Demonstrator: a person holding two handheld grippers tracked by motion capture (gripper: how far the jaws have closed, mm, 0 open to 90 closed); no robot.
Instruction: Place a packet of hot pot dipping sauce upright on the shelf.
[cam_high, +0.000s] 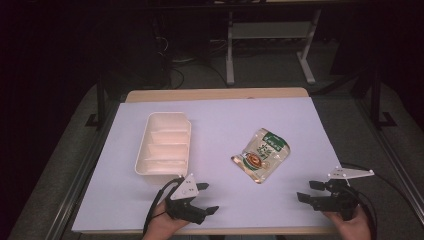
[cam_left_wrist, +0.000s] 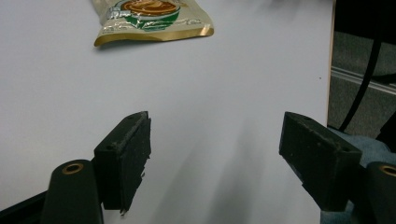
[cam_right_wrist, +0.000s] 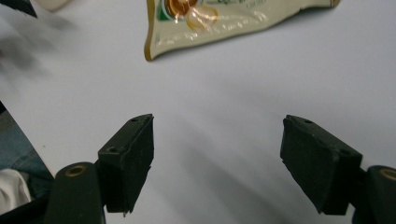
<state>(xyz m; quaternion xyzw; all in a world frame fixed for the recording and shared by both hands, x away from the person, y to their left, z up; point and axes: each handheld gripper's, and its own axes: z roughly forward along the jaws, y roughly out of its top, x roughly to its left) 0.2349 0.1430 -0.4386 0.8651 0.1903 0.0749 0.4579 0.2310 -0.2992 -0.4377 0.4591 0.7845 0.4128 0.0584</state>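
Observation:
A gold and green food pouch (cam_high: 261, 154) lies flat on the white table cover, right of centre. Its lower edge shows at the top of the left gripper view (cam_left_wrist: 152, 21) and of the right gripper view (cam_right_wrist: 224, 23). A cream tray with several compartments (cam_high: 186, 126) sits left of the pouch. My left gripper (cam_high: 207, 198) rests near the front edge just below the tray, open, nothing between its jaws (cam_left_wrist: 215, 158). My right gripper (cam_high: 310, 191) stands open at the front right, jaws wide apart over bare cover (cam_right_wrist: 217, 163).
The white cover (cam_high: 220, 120) lies on a wooden table (cam_high: 215, 93). Desk legs and cables stand on the grey floor behind (cam_high: 230, 60). The table's right edge and a black cable show in the left gripper view (cam_left_wrist: 364, 79).

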